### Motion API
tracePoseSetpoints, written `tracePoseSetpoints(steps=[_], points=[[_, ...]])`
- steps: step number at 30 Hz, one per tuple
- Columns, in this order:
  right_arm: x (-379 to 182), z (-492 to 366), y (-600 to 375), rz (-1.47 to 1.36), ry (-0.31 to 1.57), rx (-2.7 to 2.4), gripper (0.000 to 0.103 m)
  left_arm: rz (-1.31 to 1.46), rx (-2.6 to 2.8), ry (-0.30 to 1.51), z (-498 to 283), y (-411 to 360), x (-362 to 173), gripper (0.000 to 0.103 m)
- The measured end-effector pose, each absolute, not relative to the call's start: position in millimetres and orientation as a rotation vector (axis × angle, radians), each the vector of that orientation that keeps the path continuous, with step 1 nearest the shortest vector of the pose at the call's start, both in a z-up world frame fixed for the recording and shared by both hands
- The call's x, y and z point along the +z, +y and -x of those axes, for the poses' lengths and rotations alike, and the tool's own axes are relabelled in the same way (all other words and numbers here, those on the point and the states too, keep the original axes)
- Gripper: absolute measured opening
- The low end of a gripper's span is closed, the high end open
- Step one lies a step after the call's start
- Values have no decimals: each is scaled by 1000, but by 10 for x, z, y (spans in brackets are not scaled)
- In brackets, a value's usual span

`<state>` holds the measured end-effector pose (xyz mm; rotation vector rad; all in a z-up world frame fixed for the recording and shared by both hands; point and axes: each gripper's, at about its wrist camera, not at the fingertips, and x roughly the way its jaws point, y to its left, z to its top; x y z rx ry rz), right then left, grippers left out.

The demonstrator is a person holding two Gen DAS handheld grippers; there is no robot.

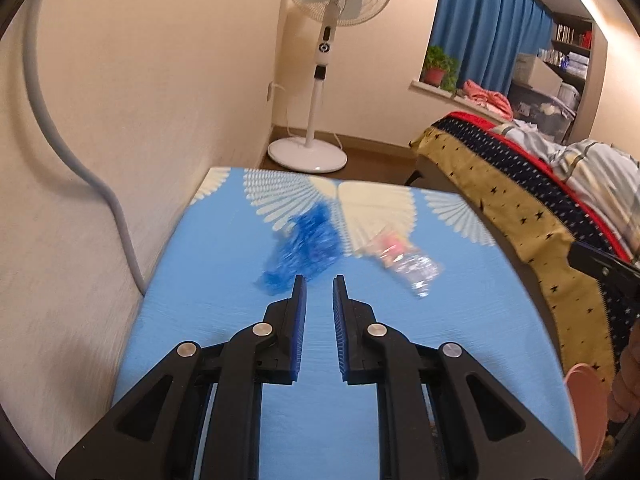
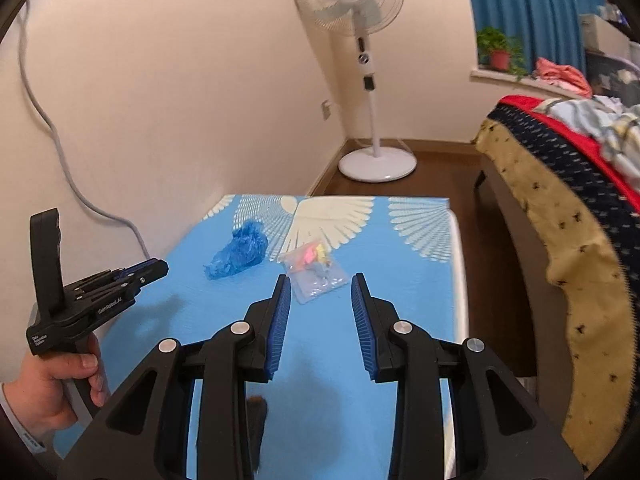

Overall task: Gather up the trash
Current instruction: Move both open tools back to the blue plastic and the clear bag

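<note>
Right wrist view: approach step. Both grippers empty, jaws parted, left gripper narrower than right gripper. Crumpled blue wrapper and clear plastic packet lie mid-table. Next likely: descend, straddle one piece, then close.

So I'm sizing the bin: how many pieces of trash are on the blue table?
2: a crumpled blue plastic piece toward the wall side, and a clear bag beside it, mid-table.
</note>
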<state>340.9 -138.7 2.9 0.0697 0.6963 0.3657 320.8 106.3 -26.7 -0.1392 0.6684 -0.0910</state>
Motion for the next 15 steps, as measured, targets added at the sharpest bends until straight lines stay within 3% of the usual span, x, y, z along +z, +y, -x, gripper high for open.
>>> tracePoseSetpoints(steps=[8,13,14,15], points=[[-476,-3966,-1181,-60,773,360,33,157,-93,690,-3515,1204,-529,14],[-687,-4253,-1063,-65,808,371,53,133,-106,691,-3736,1196,-595,14],[-720,-4299,-1043,-65,815,372,54,134,-108,690,-3778,1191,-601,17],[-759,-4354,-1021,-64,822,368,55,137,-106,690,-3807,1185,-610,27]])
